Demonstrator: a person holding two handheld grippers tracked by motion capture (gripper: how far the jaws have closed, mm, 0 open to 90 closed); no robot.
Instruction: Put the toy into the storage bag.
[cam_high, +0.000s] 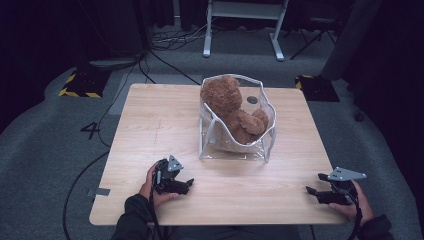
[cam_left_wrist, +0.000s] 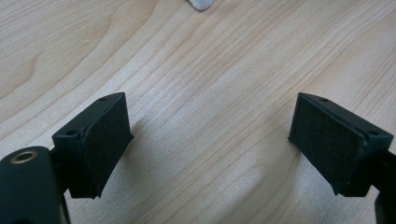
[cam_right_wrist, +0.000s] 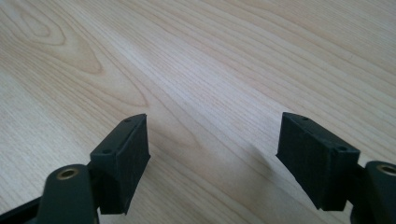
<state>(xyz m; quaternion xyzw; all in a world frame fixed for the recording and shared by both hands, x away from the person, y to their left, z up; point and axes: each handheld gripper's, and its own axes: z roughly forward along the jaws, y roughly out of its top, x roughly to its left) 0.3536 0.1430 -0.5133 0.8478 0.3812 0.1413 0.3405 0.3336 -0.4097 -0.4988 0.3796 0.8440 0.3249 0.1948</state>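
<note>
Teddy (cam_high: 232, 107): my view of its lower body hidden by the bag (cam_high: 260, 145) wall. White object (cam_left_wrist: 201, 4): cut off by top edge, unidentifiable. My forearms: cut by bottom edge. Dark round spot (cam_high: 252, 100) behind bag: too small to tell.

Light wooden table (cam_high: 150, 130) on grey carpet floor (cam_high: 45, 145), black cables (cam_high: 165, 65), white desk frame (cam_high: 245, 25) behind, dark curtained surroundings, yellow-black hazard tape (cam_high: 75, 90)

The high view is soft and slightly blurred, with the wooden table (cam_high: 165, 125) evenly lit from above against a dim floor and near-black surroundings. Both gripper views are bright and sharp on the wood grain, with soft shadows under the black pads (cam_left_wrist: 105, 140).
</note>
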